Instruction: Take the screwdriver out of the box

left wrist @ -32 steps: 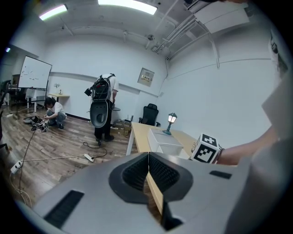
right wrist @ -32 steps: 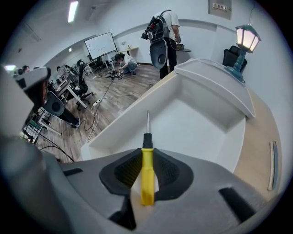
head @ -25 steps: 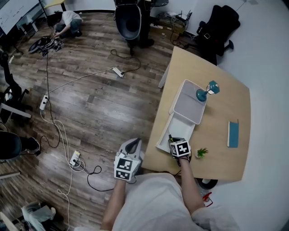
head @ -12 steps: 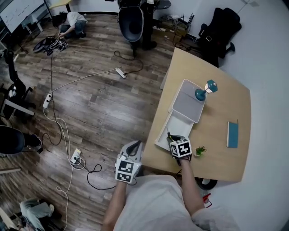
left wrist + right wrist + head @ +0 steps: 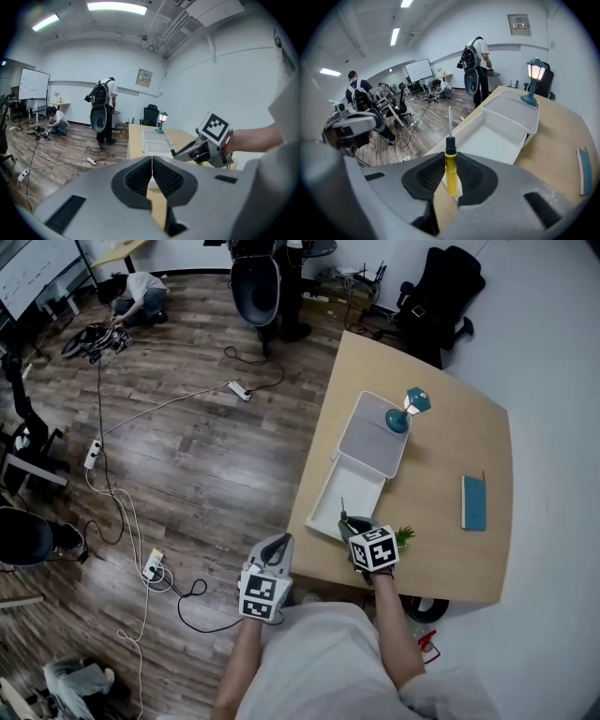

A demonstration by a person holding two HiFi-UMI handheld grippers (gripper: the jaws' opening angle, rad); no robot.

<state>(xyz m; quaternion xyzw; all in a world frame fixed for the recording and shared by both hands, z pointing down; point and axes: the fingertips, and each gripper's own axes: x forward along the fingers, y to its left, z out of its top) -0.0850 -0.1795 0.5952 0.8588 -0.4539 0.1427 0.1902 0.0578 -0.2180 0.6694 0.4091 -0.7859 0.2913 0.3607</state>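
Screwdriver (image 5: 450,172): clamped by its yellow handle between the jaws of the right gripper (image 5: 351,525), which stand part-way apart and press on the handle. The shaft points away from the gripper, toward 12 o'clock in the head view. The tool sits over the 6 o'clock end of the white box (image 5: 330,491), whose floor is bare. The lid (image 5: 373,439) lies at the box's 12 o'clock end, with a teal lamp (image 5: 405,410) at the lid's 1 o'clock corner. A small plant (image 5: 404,535) is at 3 o'clock, just beside the right gripper. A teal book (image 5: 472,502) lies well apart at 3 o'clock on the table (image 5: 441,465). Left gripper (image 5: 152,165): jaws together, nothing between them, off the table's 7 o'clock corner, over the floor (image 5: 187,456).
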